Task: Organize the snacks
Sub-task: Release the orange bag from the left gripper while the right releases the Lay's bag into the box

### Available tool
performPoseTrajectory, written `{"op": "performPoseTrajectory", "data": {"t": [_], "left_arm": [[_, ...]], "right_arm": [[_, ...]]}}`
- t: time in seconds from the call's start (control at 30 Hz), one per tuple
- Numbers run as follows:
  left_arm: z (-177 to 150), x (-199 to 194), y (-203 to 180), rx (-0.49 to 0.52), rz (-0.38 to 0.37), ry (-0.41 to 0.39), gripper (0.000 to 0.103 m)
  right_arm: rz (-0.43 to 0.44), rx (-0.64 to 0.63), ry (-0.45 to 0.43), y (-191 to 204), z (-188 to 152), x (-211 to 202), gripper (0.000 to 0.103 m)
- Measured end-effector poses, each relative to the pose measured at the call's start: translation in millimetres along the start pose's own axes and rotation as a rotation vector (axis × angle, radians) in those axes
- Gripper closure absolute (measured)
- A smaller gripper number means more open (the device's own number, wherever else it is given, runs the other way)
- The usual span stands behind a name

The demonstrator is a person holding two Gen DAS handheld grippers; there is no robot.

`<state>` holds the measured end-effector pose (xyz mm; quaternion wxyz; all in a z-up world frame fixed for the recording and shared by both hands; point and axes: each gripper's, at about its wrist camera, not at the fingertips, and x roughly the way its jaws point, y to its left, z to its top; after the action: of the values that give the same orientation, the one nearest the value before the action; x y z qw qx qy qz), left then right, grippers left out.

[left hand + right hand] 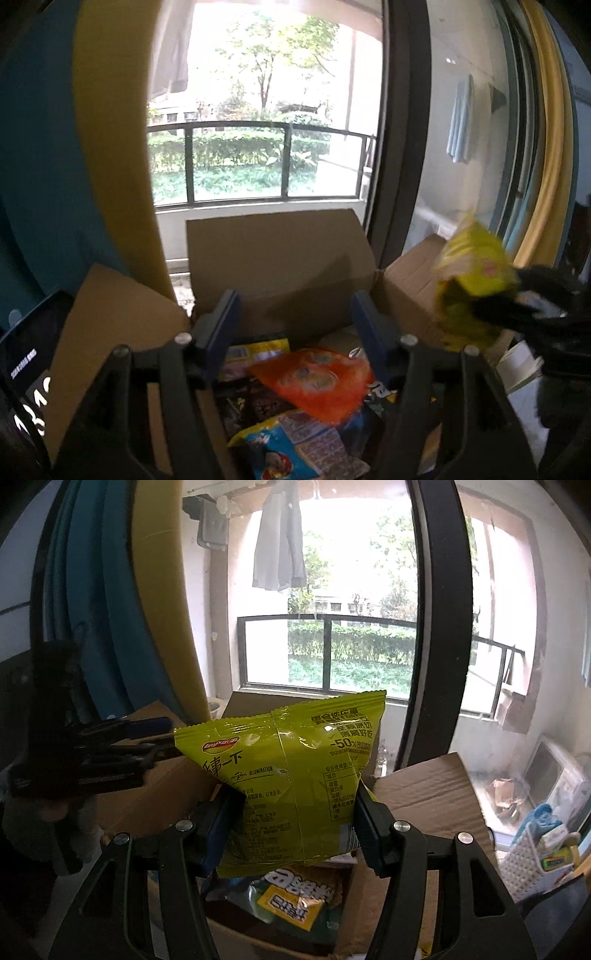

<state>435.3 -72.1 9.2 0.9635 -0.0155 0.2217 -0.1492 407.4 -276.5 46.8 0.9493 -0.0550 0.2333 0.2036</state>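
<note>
So the yellow-green chip bag (291, 775) is up in the air right now, pinched between the two fingers of the right gripper (299, 808), hanging just above the open cardboard box (417, 794). The jaws are closed partway onto its lower half, one pad on each side edge, and the bag puffs out above them.

My read on handling: it's a puffed foil pack, so super light, mostly air, and the film is slick and crinkly. The chips inside will crush if you squeeze the belly hard. Best spot to grab is probably the flat crimped seam at top or bottom, or a soft pinch across the sides like it's doing now. It looks a bit tilted in the grip, so I'd guess it can swivel or slip if swung fast.

From the left wrist view the same bag (472, 273) shows up blurry off to the right, over the box flap. The left gripper (295, 332) is wide open with nothing between its fingers, hovering over the box interior.

Down in the box there's an orange packet (317, 380) lying on top, a blue packet (295, 446) nearer the camera, and a yellow one (255, 354) behind it.
</note>
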Motion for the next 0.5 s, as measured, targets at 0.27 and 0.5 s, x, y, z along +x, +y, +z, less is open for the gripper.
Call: {"op": "performPoseTrajectory", "data": {"t": [0.27,0.5], "left_arm": [[5,-29,17,-0.018,0.006,-0.039,0.038],[6,-48,27,-0.039,0.017,-0.053,0.036]], "right_arm": [[0.043,0.054,0.012,11,17,34,0.040],[-0.009,0.036,-0.036,26,31,32,0.010]]}}
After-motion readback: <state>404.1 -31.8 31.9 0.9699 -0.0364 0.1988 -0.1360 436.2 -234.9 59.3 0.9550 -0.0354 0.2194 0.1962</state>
